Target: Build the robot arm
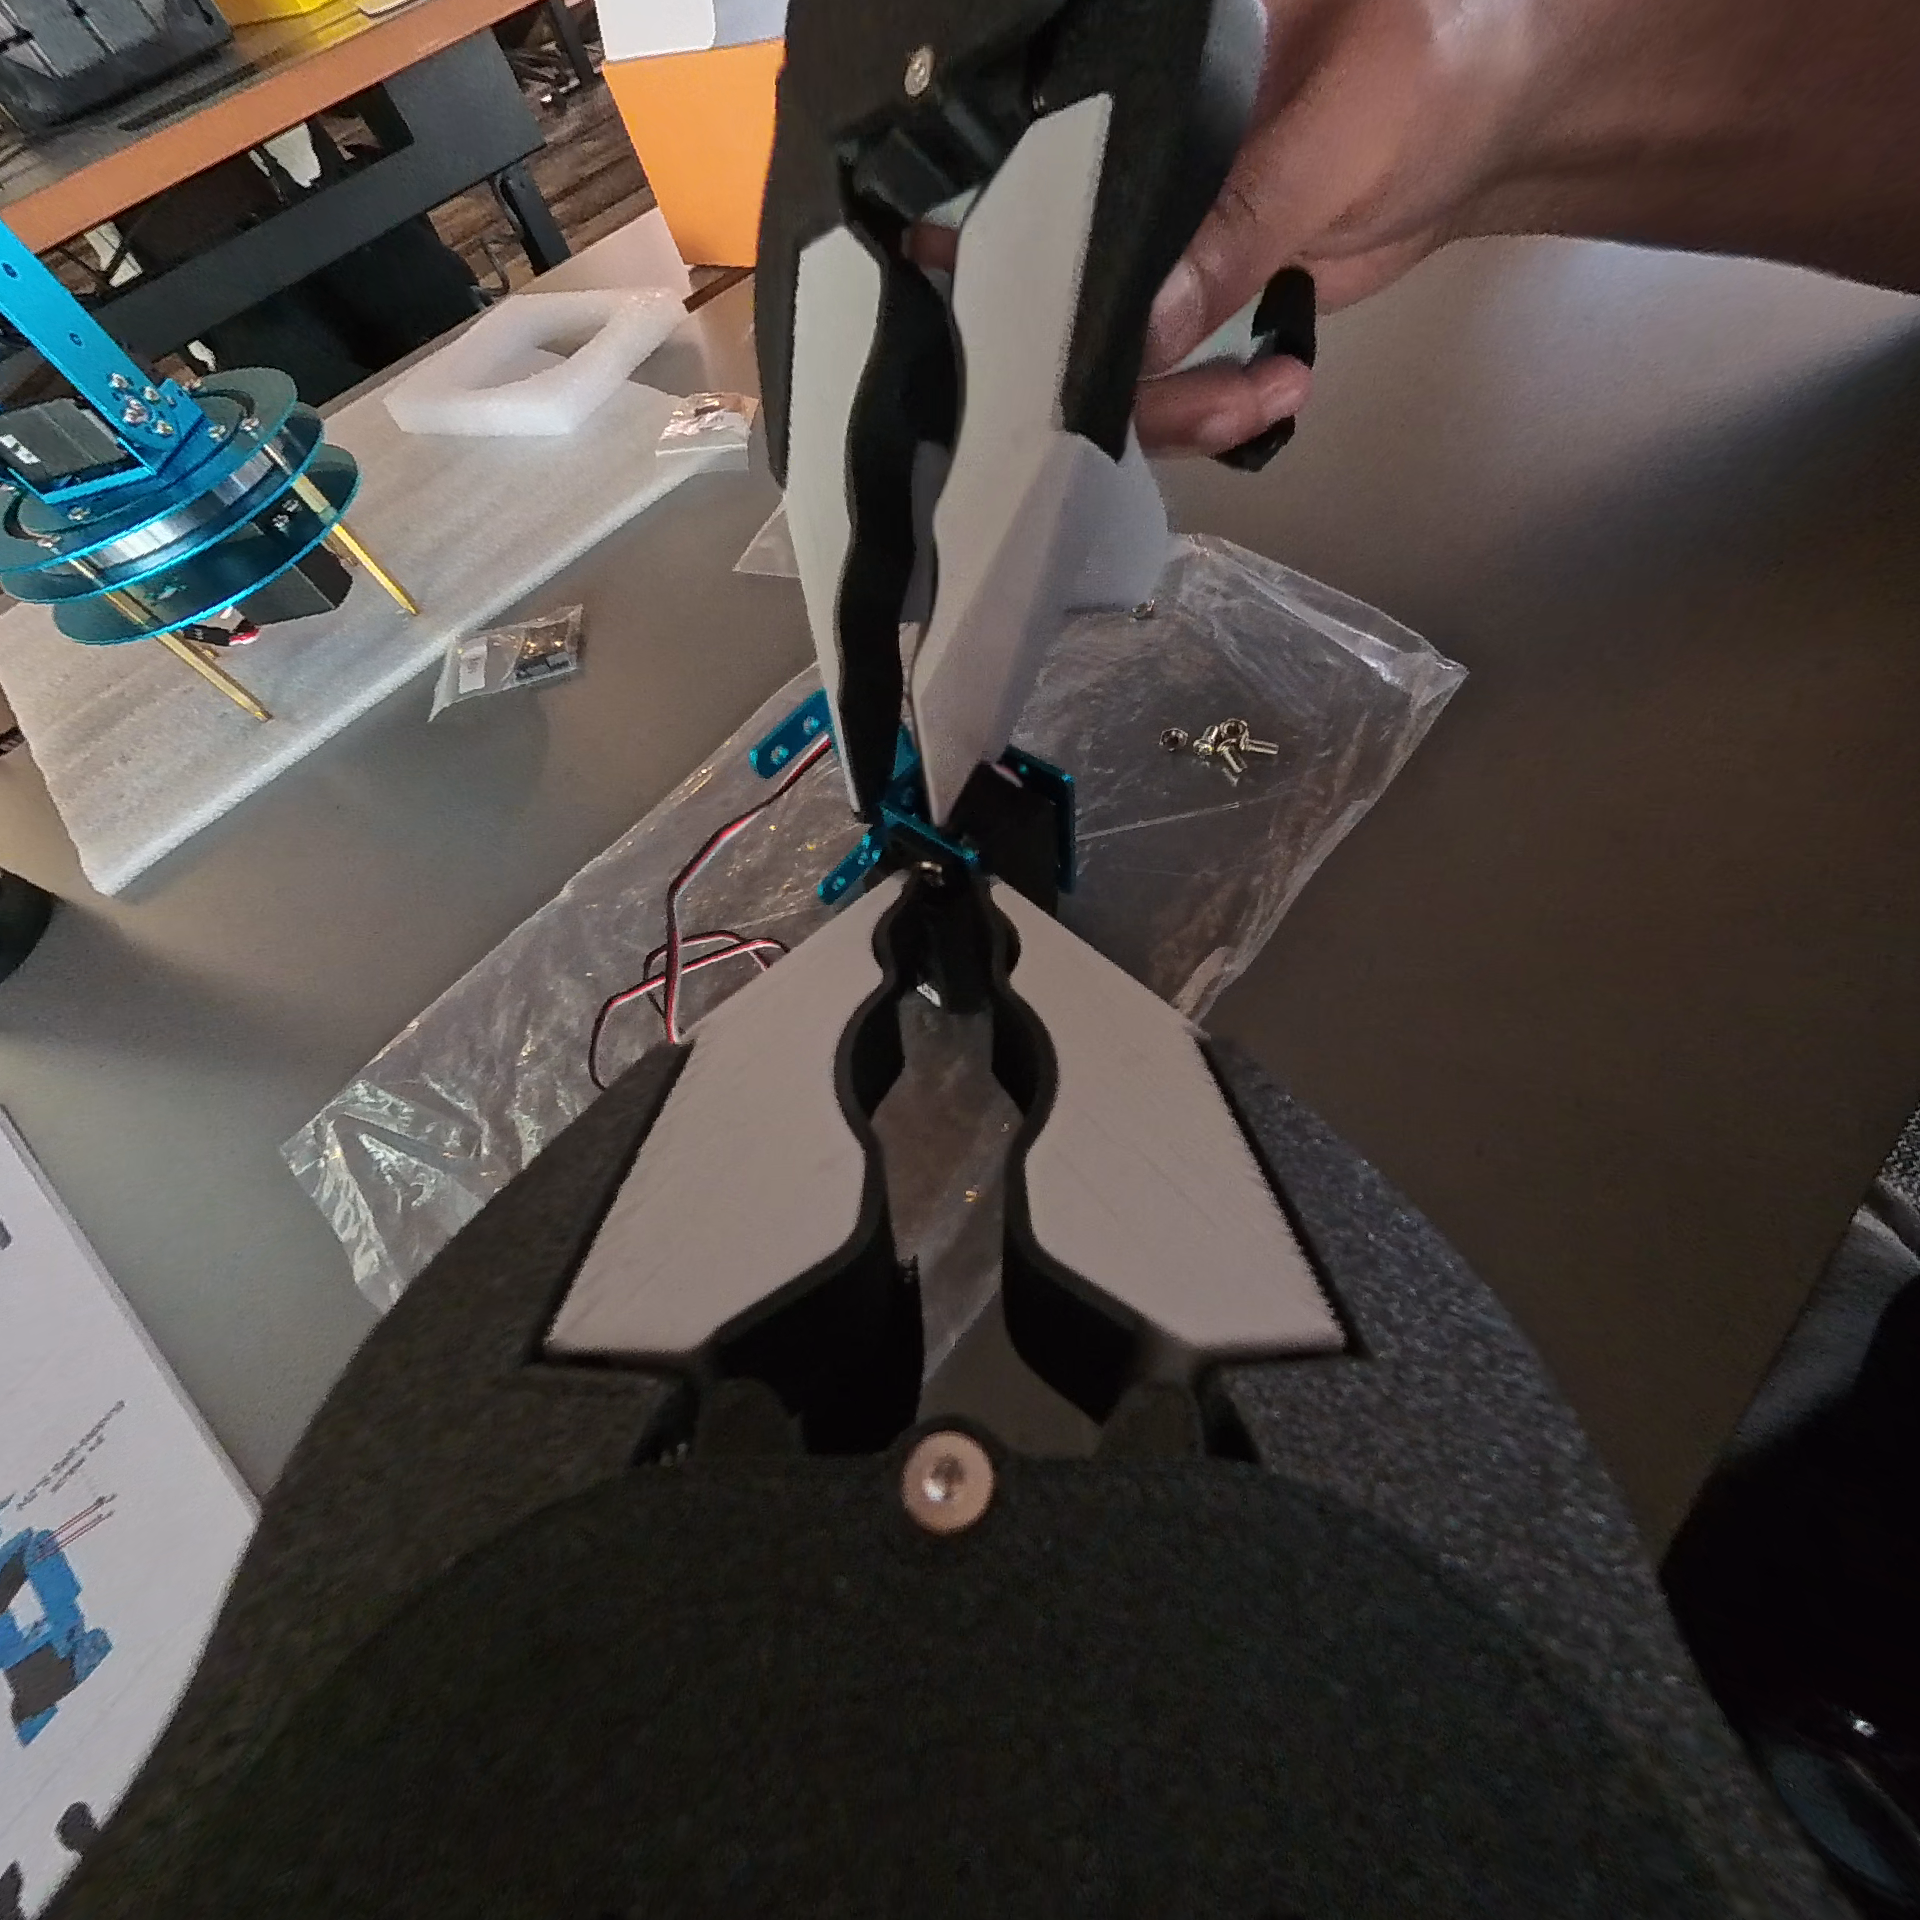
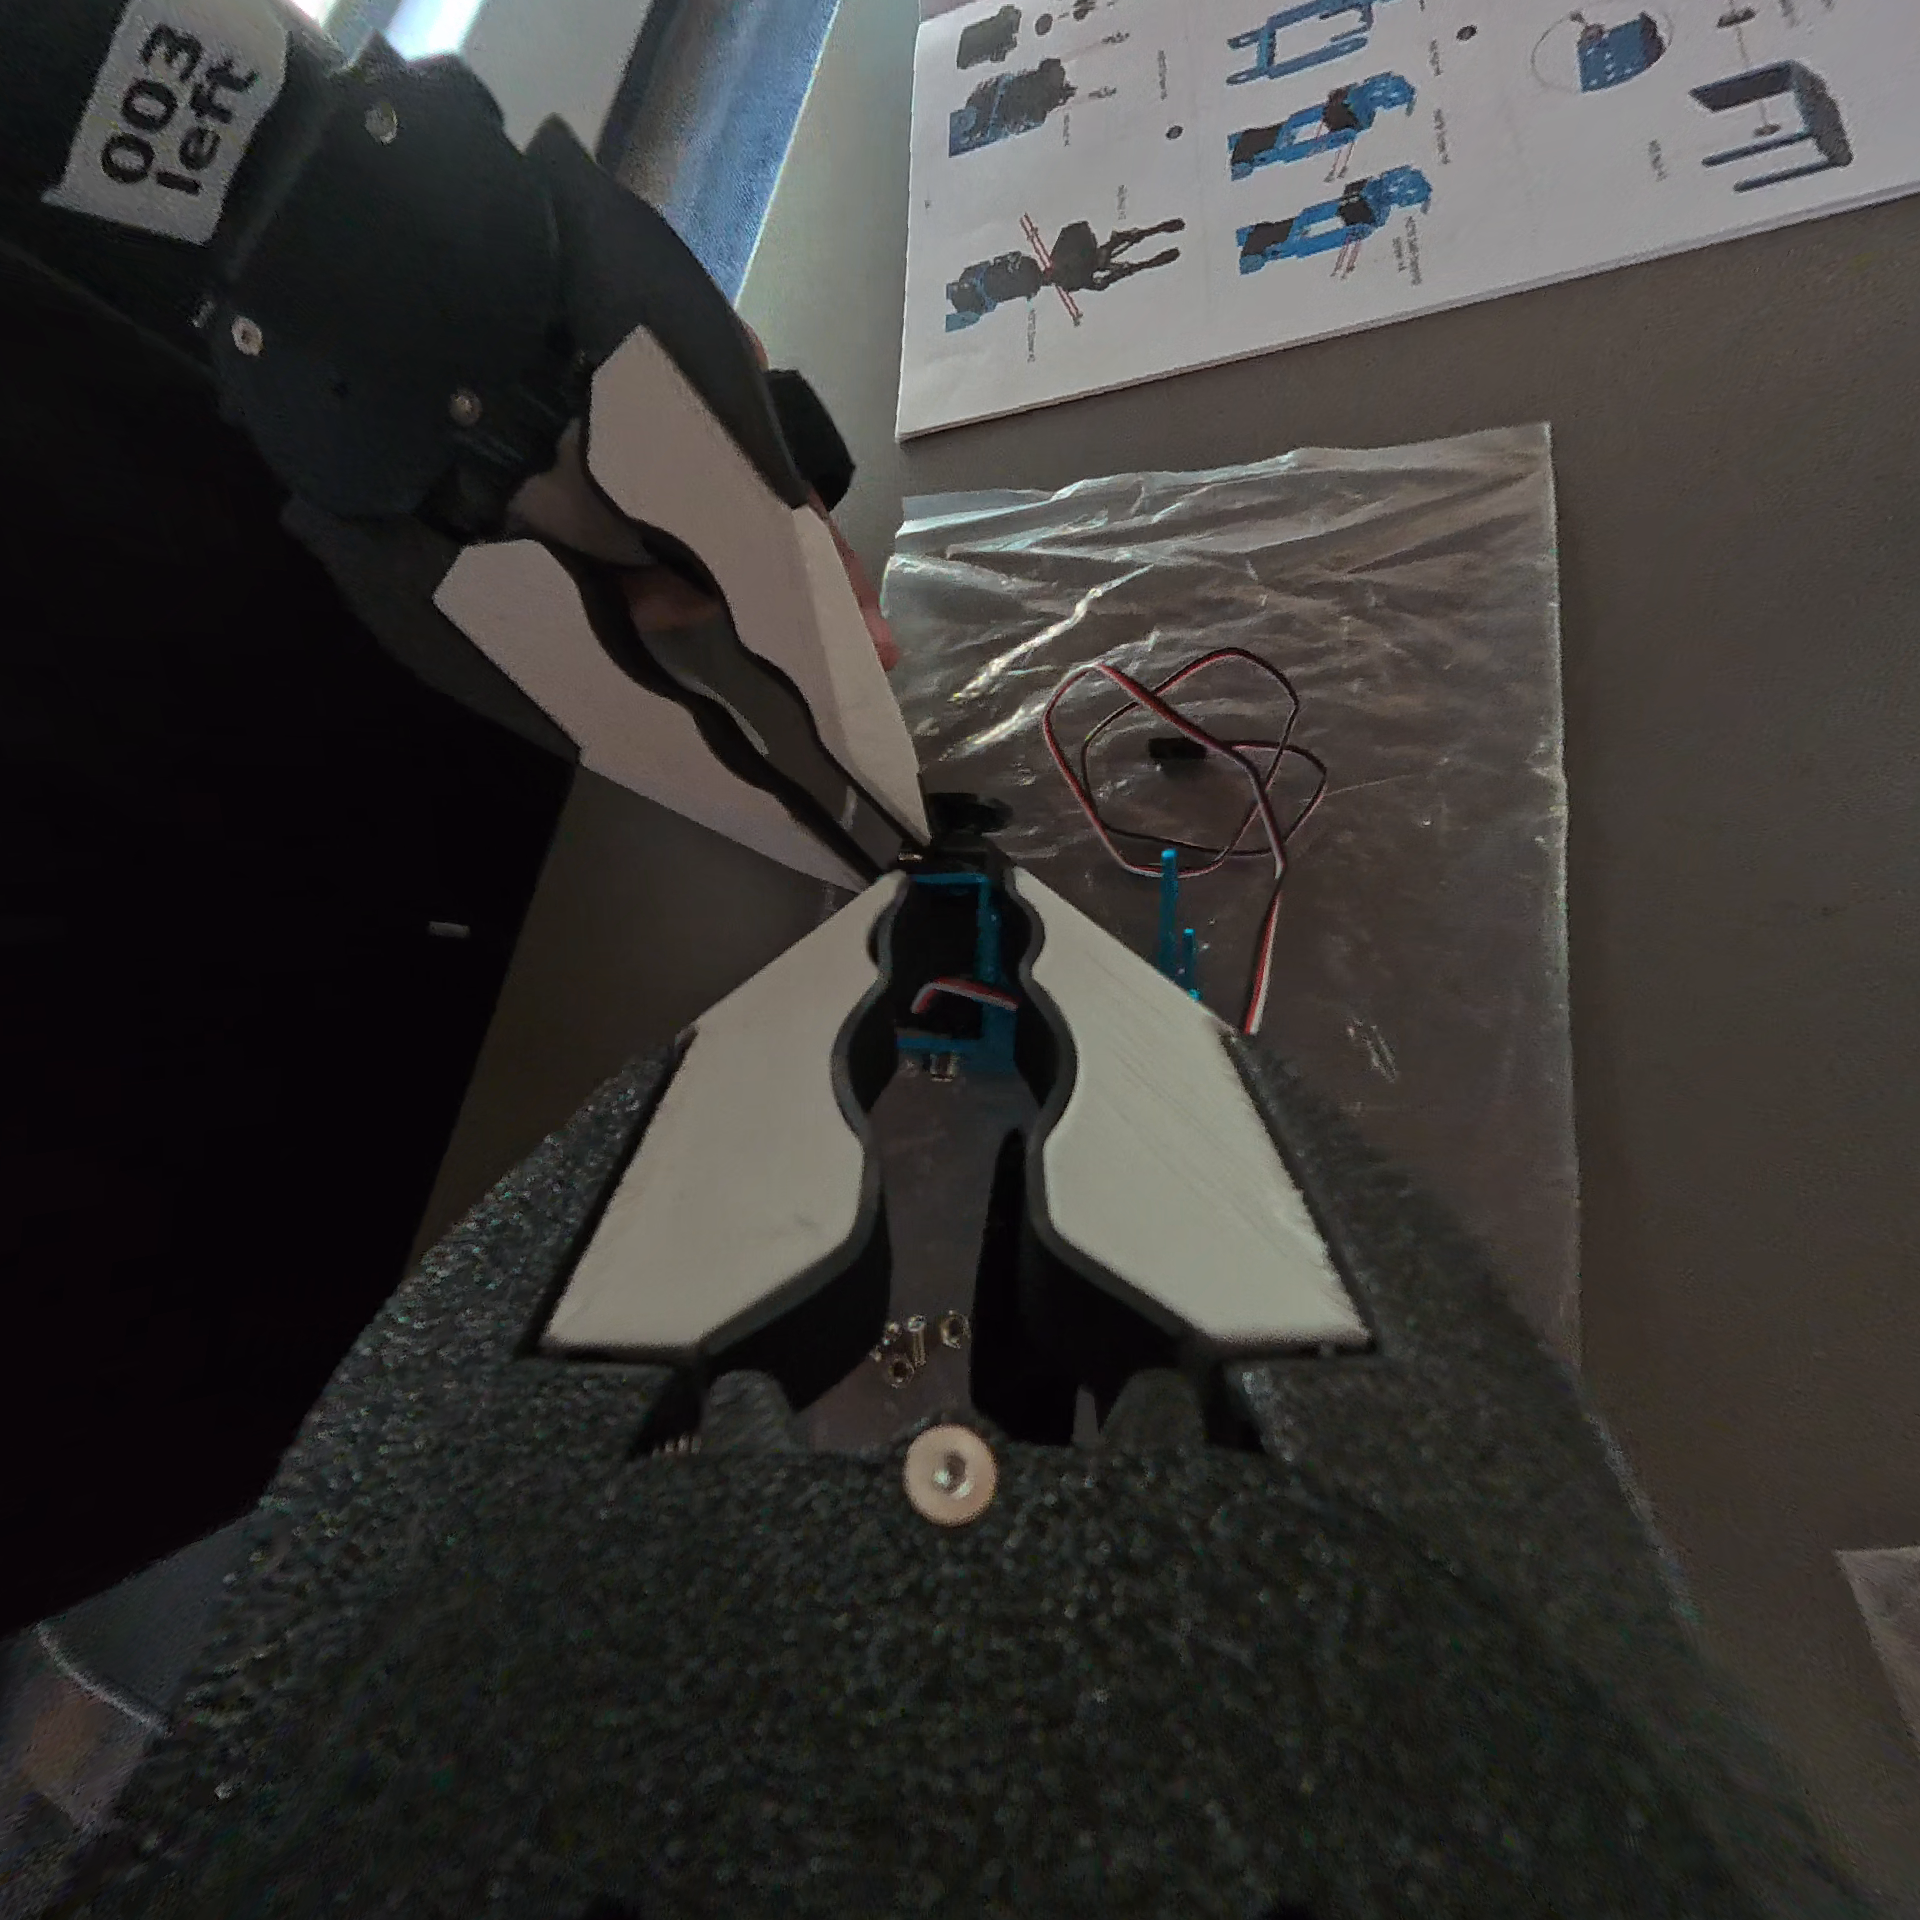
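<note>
Though my fingertips hide much of it, I see the left hand-held gripper (image 1: 940,883) pinching what looks like a small screw, while the right hand-held gripper (image 2: 951,883) clamps the blue-bracketed servo (image 2: 951,971) above the plastic bag (image 2: 1403,623) on the tabletop (image 2: 1714,727), cable (image 2: 1174,748) trailing away.

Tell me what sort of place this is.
Probably a workshop or office bench for building a kit: an illustrated assembly sheet, loose screws on a plastic bag, and a half-built blue metal robot base.
</note>
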